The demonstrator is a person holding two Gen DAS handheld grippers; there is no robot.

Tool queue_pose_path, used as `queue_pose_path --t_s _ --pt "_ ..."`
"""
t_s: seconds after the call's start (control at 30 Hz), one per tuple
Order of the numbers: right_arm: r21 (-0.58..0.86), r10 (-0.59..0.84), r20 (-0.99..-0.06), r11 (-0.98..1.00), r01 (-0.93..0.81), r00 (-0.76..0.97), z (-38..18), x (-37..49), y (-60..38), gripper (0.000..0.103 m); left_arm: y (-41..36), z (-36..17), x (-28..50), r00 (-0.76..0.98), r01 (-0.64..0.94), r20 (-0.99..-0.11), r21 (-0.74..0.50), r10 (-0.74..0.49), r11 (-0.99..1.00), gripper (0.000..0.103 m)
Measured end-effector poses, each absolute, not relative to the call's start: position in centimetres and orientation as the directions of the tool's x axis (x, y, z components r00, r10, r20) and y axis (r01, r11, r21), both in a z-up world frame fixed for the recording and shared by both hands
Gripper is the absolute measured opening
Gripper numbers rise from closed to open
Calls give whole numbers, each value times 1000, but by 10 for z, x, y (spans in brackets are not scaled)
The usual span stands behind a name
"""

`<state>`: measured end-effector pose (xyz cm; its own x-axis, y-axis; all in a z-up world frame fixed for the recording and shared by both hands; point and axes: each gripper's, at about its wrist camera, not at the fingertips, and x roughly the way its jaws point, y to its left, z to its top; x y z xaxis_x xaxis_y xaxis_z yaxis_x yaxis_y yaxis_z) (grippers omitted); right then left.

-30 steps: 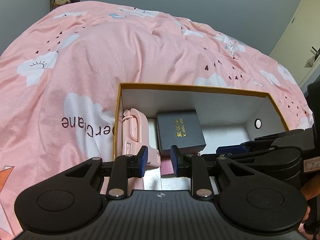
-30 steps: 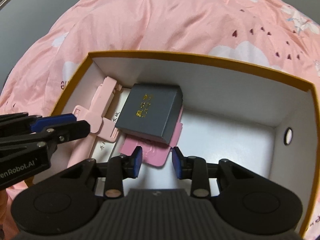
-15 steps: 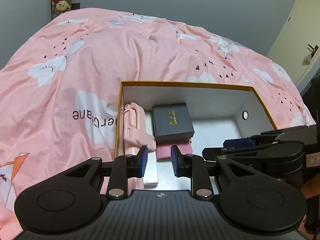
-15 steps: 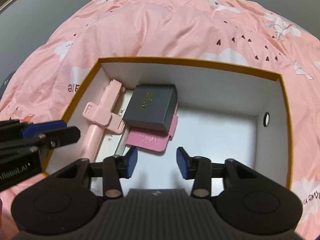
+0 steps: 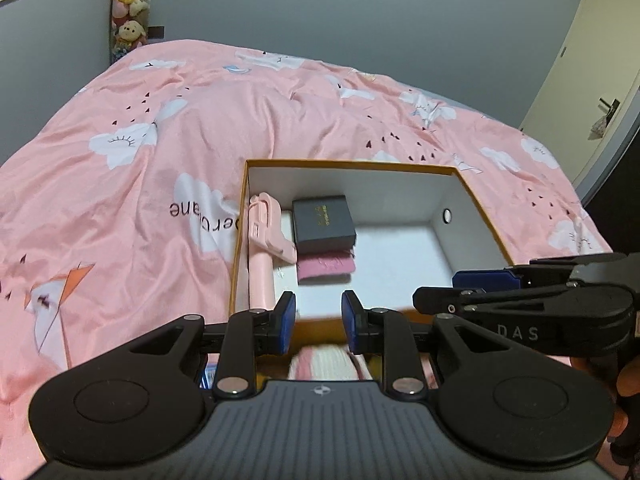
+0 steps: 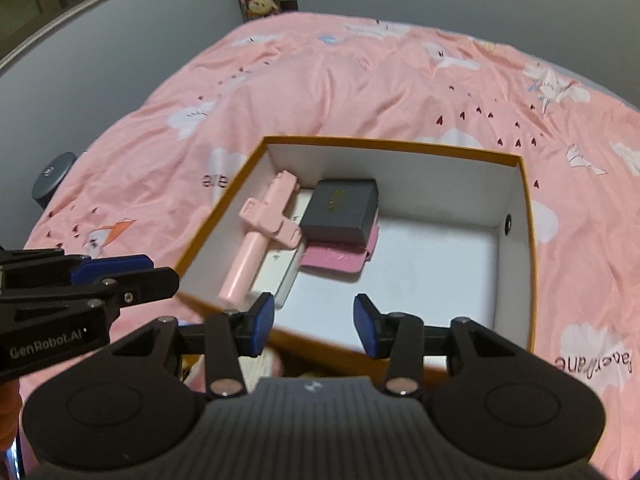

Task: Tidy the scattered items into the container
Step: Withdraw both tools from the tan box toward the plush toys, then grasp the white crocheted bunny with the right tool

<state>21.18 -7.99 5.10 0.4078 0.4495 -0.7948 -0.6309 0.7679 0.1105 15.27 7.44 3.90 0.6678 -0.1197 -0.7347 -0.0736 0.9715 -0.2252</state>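
Observation:
An open cardboard box (image 5: 466, 188) (image 6: 528, 216) with orange rim and white inside lies on the pink bed. In it lie a pink selfie stick (image 5: 262, 248) (image 6: 256, 252), a dark grey gift box (image 5: 323, 224) (image 6: 344, 210), a pink wallet (image 5: 326, 266) (image 6: 340, 254) under it and a flat white box (image 6: 280, 276). My left gripper (image 5: 316, 322) is open and empty, above the box's near edge. My right gripper (image 6: 314, 328) is open and empty, also above the near edge. A pink-and-white item (image 5: 326, 360) shows blurred below the left fingers.
The pink cloud-print duvet (image 5: 160, 152) (image 6: 360, 80) covers the bed all round the box. Plush toys (image 5: 128, 8) stand by the far wall. A door (image 5: 592, 80) is at the right. A grey round object (image 6: 52, 178) sits beside the bed at left.
Both grippers have pulled back and up from inside the box to above its near edge. The right gripper's jaws have opened wider. The items in the box have stayed put.

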Motion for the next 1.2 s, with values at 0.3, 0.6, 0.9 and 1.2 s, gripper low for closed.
queue_pose_path --t_s 0.3,0.6,0.9,1.2 --pt "125 512 -716 763 -634 475 45 131 -125 48 68 34 88 688 -89 -713 -263 -132 961 28" --pt "175 533 -694 778 -604 485 7 73 -153 47 66 -10 40 657 -216 -752 -251 -50 943 28" --pt "112 517 -719 745 -657 464 -28 52 -120 44 63 -51 25 602 -248 -799 -187 0 951 28" --pt "145 531 -723 742 -655 442 -43 64 -97 44 64 -54 25 610 -264 -792 -151 44 953 28"
